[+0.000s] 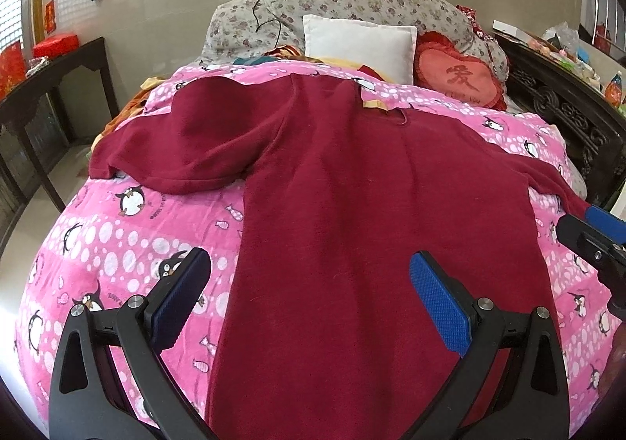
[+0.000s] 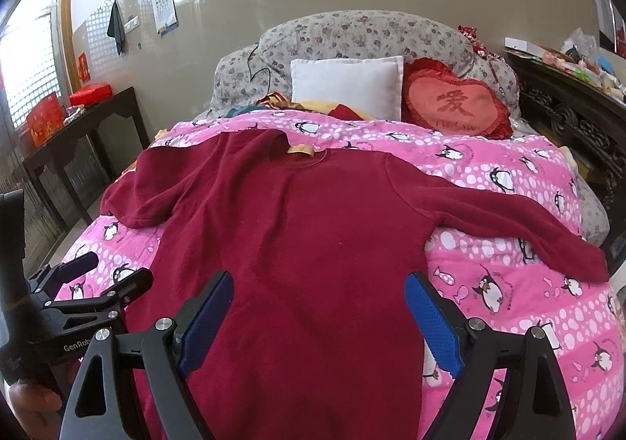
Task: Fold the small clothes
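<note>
A dark red long-sleeved sweater [image 1: 352, 205] lies flat on the pink penguin blanket [image 1: 117, 244], collar towards the pillows, also in the right wrist view [image 2: 305, 244]. Its left sleeve [image 2: 156, 185] is bunched and its right sleeve [image 2: 508, 220] stretches out to the right. My left gripper [image 1: 309, 283] is open and empty above the sweater's lower left part. My right gripper [image 2: 319, 307] is open and empty above its lower middle. Each gripper shows at the edge of the other's view: the right one [image 1: 587, 236], the left one [image 2: 105, 279].
A white pillow [image 2: 348, 87], a red heart cushion [image 2: 457, 103] and a floral bolster [image 2: 360, 33] lie at the bed's head. A dark wooden table [image 2: 78, 134] stands at the left. A carved dark headboard with clutter [image 2: 567, 107] runs along the right.
</note>
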The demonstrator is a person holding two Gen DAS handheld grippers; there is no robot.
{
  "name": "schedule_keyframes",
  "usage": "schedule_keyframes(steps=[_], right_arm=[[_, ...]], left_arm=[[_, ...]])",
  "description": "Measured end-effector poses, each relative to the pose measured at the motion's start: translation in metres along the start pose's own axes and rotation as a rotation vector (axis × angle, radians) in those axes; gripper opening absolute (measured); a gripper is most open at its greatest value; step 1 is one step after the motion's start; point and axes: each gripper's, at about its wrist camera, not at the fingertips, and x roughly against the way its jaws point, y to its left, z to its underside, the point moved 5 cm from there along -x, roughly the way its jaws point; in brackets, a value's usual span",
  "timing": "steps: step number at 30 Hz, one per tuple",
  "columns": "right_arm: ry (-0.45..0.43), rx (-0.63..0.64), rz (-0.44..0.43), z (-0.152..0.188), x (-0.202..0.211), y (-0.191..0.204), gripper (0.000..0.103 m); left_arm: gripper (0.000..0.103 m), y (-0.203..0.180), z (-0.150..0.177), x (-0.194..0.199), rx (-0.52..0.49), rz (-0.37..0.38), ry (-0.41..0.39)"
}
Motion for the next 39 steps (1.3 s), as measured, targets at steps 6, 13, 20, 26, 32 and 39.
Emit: schedule_keyframes(steps=[6, 13, 20, 26, 32, 39], right_arm=[[0.005, 0.005, 0.020, -0.006, -0.013, 0.001, 0.088], [0.013, 0.007, 0.024, -0.015, -0.031, 0.001, 0.088], [0.015, -0.011, 0.028, -0.022, -0.050, -0.004, 0.088], [0.034, -0.013, 0.041, -0.026, -0.064, -0.008, 0.088], [0.046, -0.019, 0.047, -0.030, -0.076, -0.011, 0.088], [0.040, -0.033, 0.043, -0.034, -0.081, -0.012, 0.088]], left_arm=[[0.102, -0.002, -0.003, -0.011, -0.001, 0.016, 0.016], [0.102, -0.003, -0.010, -0.027, -0.004, 0.031, 0.026], [0.102, -0.006, -0.017, -0.040, -0.011, 0.052, 0.038], [0.102, -0.012, -0.023, -0.053, -0.017, 0.081, 0.053], [0.102, -0.012, -0.026, -0.064, -0.018, 0.085, 0.061], [0.102, -0.010, -0.025, -0.071, -0.022, 0.083, 0.072]])
